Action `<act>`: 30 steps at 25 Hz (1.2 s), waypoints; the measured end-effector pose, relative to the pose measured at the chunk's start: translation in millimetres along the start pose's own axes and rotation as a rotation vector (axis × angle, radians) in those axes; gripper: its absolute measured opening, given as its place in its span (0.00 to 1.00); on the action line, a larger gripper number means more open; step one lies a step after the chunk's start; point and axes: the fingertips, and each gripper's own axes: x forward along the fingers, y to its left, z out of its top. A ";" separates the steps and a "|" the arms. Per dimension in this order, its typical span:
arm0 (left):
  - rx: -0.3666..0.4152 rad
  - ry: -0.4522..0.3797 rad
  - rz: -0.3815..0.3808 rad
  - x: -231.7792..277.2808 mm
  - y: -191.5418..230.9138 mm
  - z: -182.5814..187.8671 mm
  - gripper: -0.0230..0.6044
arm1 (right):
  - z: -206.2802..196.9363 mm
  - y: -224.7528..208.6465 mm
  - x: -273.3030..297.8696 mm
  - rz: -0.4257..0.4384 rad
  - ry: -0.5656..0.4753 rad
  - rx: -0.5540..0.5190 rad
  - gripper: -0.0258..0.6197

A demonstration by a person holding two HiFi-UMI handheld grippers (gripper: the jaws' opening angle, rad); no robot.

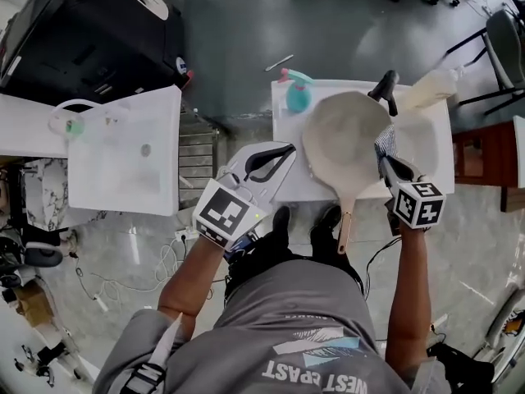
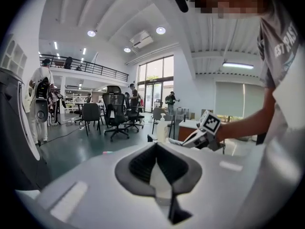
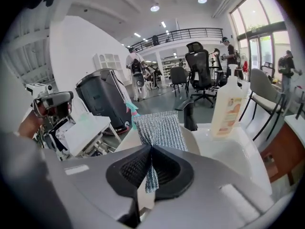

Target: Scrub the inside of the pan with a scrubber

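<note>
White counter (image 1: pixel 284 164) ahead of me, sink basin (image 1: pixel 428 142) at right. Teal pump bottle (image 1: pixel 297 95) at far left corner. Black faucet (image 1: pixel 385 89) at far edge, pale detergent bottle (image 3: pixel 228 109) right of it. Second white table (image 1: pixel 107 171) to my left, black bin (image 1: pixel 90 31) beyond. Cables (image 1: pixel 168 261) on floor near me. Office chairs (image 2: pixel 114 109) far off.

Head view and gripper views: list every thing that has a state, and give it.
left gripper, shut, empty
right gripper, shut on scrubber
pan, open side up, not held
teal pump bottle, upright
detergent bottle, upright
</note>
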 end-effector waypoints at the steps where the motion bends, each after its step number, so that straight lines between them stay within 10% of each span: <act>1: 0.007 0.000 -0.011 1.7 -3.4 1.7 0.04 | -1.0 -3.7 -9.2 -0.013 -0.016 0.014 0.05; 30: 0.064 0.136 -0.256 123.9 -110.2 16.1 0.04 | -102.7 -240.9 -147.7 -0.399 -0.079 0.298 0.05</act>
